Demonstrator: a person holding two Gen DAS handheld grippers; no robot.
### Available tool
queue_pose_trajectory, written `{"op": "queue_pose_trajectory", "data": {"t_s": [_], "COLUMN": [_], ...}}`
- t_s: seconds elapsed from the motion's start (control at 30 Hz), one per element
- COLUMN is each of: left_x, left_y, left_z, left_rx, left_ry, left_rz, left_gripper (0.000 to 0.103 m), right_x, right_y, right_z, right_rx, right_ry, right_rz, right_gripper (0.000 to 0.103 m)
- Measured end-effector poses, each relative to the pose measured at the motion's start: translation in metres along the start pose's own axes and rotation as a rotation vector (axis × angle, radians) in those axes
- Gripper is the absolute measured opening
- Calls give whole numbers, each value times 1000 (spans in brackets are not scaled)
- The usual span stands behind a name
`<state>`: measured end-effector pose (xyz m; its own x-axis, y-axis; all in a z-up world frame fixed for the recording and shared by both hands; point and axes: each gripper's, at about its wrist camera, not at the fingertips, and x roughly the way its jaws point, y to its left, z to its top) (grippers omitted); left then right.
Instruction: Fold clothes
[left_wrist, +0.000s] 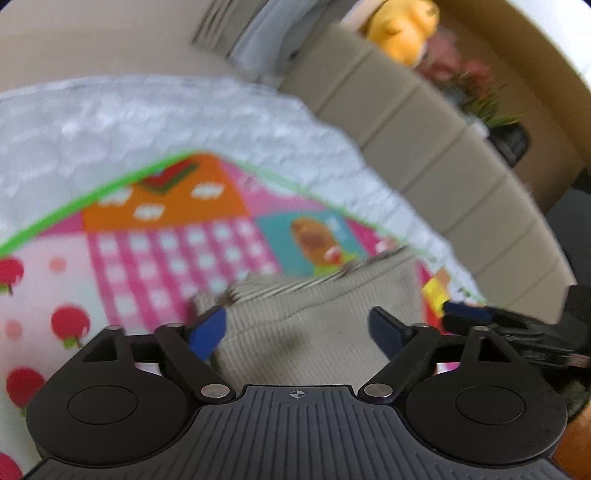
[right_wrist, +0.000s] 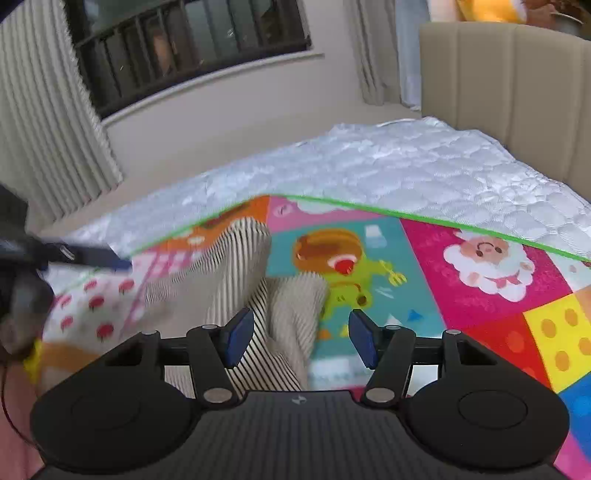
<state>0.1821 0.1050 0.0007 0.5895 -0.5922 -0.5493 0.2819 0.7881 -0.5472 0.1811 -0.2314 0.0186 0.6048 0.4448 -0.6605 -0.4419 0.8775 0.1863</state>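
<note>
A beige striped garment (left_wrist: 314, 314) lies bunched on a colourful play mat (left_wrist: 166, 251). In the left wrist view my left gripper (left_wrist: 298, 328) hovers just above the cloth, open, with nothing between its blue fingers. The right gripper's blue tip (left_wrist: 467, 312) shows at the right edge there. In the right wrist view the same striped garment (right_wrist: 236, 266) rises in folds ahead and left of my right gripper (right_wrist: 301, 338), which is open over its lower edge. The left gripper (right_wrist: 88, 256) reaches in from the left, above the cloth.
The mat (right_wrist: 461, 280) lies on a white quilted mattress (right_wrist: 369, 162). A beige padded headboard (right_wrist: 509, 85) stands behind it, and a barred window (right_wrist: 184, 40) with curtains is on the left wall. A yellow plush toy (left_wrist: 402, 26) sits beyond the headboard.
</note>
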Motion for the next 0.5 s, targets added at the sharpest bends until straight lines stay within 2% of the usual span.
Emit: {"op": "queue_pose_trajectory", "data": {"t_s": [0.1,0.13,0.2,0.23,0.3,0.37,0.43,0.47,0.5], "left_x": [-2,4,17,27,50,67,85,93,102], "left_y": [-34,-48,-76,-87,-108,-108,-107,-106,-106], "left_z": [8,11,16,20,26,31,35,37,39], "left_rx": [126,180,292,334,413,398,373,360,348], "left_ry": [-2,10,41,56,88,140,193,220,247], "left_rz": [-116,-133,-157,-138,-88,-55,-24,-9,6], "left_gripper": [99,99,99,99,99,99,92,75,62], "right_x": [0,-1,-2,-3,-2,3,13,19,25], "right_y": [0,0,2,3,0,-8,-17,-18,-18], "right_z": [-5,-7,-8,-9,-8,-6,-6,-6,-7], "right_rx": [-151,-191,-250,-264,-244,-174,-119,-116,-122], "right_ry": [59,75,104,109,95,65,50,48,52], "right_rz": [15,28,66,93,146,204,256,270,287], "right_gripper": [58,58,42,33,33,34,34,36,38]}}
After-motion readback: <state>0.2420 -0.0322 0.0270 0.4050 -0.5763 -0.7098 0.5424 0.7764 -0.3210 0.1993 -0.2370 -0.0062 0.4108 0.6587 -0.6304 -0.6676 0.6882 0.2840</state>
